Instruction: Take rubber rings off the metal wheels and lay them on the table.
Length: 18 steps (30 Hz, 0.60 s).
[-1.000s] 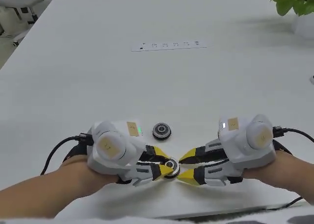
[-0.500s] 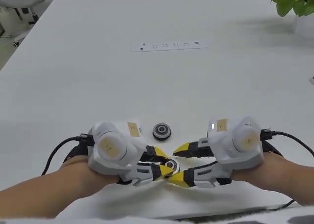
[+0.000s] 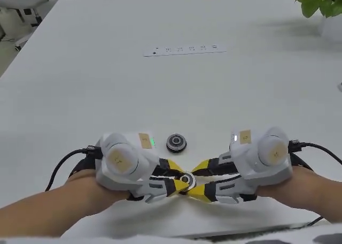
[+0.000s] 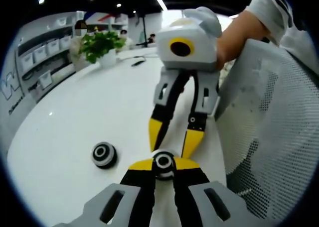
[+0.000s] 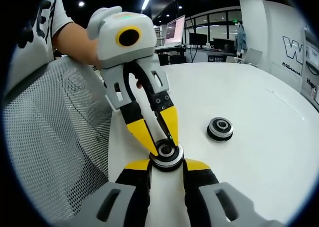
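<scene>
Left gripper [image 3: 178,176] is clamped on a metal wheel [image 3: 186,180]: in the left gripper view the wheel sits pinched between its own two yellow tips, low at the table [image 3: 160,94], resting or lifted can't be read. Rubber ring [image 5: 166,165] is on that wheel, a black band round the hub, not off yet. Right gripper [image 3: 199,178] sits nose to nose with the left, its jaws straddling the same wheel. The gap is narrow and the tips are right at the rim, but contact vs. hairline gap isn't readable, so gripping or not: cannot tell. In the right gripper view the wheel is dead centre between that gripper's tips, with the left gripper's tips meeting it from the far side. Second wheel [image 3: 176,142] lies flat on the table just past the tips, apart from both grippers: left of the left gripper's jaws, ahead-right of the right gripper's. It has a dark band round it too. Mesh chair back [image 4: 264,137] is beside the right gripper's body. Far beyond the tips: socket strip [image 3: 184,50], then a plant [image 3: 318,0] at the table's far right corner.
</scene>
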Each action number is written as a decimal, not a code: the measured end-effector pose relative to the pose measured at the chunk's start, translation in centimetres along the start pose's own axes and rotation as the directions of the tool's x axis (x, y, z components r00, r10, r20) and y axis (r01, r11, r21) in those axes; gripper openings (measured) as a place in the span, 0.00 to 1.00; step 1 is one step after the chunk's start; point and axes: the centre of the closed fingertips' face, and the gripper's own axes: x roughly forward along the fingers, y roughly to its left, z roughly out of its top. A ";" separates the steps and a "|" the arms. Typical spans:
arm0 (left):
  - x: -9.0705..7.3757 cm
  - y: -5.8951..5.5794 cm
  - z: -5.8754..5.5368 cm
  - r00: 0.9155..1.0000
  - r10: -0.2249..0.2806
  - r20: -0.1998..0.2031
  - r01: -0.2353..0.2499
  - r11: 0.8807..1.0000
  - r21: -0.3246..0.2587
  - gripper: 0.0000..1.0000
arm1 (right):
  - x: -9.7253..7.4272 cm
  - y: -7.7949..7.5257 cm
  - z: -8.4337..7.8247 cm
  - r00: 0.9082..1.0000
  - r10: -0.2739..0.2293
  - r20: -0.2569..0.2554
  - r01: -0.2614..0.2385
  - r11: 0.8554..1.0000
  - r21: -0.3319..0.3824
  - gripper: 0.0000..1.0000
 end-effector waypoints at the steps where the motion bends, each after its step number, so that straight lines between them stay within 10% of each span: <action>1: 0.0 0.0 0.0 1.000 0.000 0.000 0.000 1.000 -0.001 0.13 | 0.0 0.0 -0.1 1.000 0.000 -0.001 0.000 1.000 0.000 0.21; 18: 0.0 -0.1 0.0 1.000 0.003 -0.001 -0.003 1.000 -0.004 0.13 | -0.5 -0.3 -0.6 1.000 -0.002 -0.016 0.002 1.000 0.002 0.13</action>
